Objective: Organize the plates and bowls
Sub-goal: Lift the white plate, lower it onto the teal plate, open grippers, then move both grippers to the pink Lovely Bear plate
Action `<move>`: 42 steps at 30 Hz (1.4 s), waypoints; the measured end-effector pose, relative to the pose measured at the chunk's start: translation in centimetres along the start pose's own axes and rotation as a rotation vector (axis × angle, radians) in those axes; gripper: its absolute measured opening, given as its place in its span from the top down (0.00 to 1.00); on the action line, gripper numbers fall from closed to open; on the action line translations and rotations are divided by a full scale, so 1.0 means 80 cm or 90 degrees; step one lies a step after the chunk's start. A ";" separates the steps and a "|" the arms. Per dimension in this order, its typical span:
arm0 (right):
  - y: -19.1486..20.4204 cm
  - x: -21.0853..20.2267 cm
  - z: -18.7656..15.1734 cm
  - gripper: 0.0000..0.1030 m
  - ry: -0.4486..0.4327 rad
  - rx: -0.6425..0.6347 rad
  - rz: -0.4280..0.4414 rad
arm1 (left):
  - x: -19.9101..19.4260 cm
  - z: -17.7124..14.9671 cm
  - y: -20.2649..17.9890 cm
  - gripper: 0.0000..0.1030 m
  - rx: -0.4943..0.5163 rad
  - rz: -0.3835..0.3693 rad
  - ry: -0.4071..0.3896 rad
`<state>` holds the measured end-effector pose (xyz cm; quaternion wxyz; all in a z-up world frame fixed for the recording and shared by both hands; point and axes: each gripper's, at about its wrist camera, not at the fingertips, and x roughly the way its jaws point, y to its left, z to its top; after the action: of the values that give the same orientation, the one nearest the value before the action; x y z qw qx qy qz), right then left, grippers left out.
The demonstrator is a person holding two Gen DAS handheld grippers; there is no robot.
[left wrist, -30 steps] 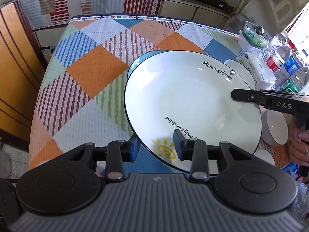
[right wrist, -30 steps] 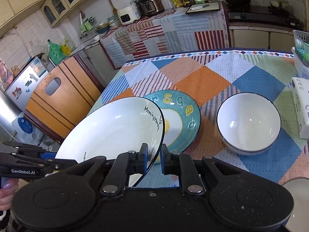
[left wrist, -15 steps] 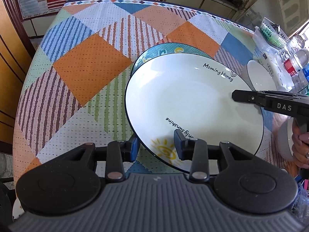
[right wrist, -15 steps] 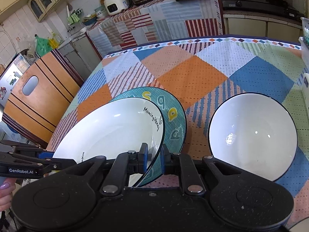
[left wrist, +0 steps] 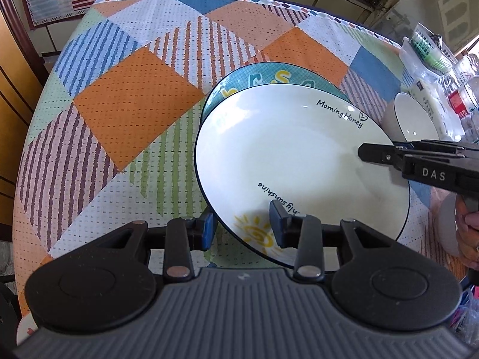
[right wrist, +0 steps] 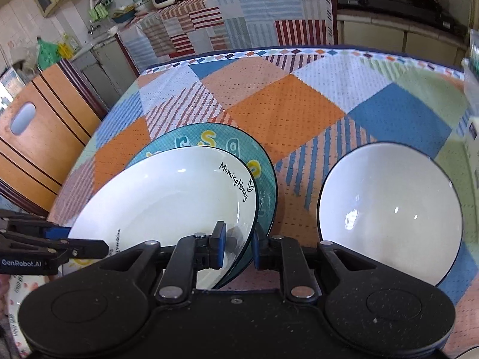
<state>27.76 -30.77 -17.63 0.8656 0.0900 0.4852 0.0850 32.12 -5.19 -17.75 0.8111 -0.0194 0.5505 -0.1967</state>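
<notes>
A white plate (left wrist: 299,161) lettered "Morning Honey" lies on top of a teal plate (left wrist: 263,77) with yellow letters; both also show in the right wrist view, white plate (right wrist: 167,197) and teal plate (right wrist: 209,137). My left gripper (left wrist: 241,229) straddles the white plate's near rim, jaws apart. My right gripper (right wrist: 238,246) straddles the rims of both plates, jaws apart; it also shows in the left wrist view (left wrist: 386,155). A white bowl (right wrist: 389,209) with a dark rim stands to the right.
The table (left wrist: 125,113) has a patchwork cloth. Bottles and a basket (left wrist: 431,51) crowd its right edge. A second white bowl (left wrist: 449,224) sits near the right hand. A patterned dish (right wrist: 18,299) lies at the near left. Wooden cabinet (right wrist: 39,137) stands left.
The white plate has come down onto the teal plate and moved toward the bowl. My right gripper's jaws have widened from pinching the rim.
</notes>
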 end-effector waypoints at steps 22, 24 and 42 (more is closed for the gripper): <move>0.058 0.010 -0.012 0.62 -0.022 -0.104 -0.199 | -0.017 0.006 -0.005 0.66 -0.008 0.031 0.010; 0.060 -0.007 -0.016 0.62 -0.037 -0.080 -0.187 | -0.035 0.000 -0.004 0.66 0.005 0.037 0.005; 0.135 -0.160 -0.085 0.48 -0.093 -0.099 -0.030 | -0.208 -0.091 -0.021 0.66 0.126 0.057 -0.068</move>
<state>14.70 -22.77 -7.97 0.9048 0.0172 0.4148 0.0948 19.79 0.24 -5.44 0.8453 0.0747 0.4847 -0.2120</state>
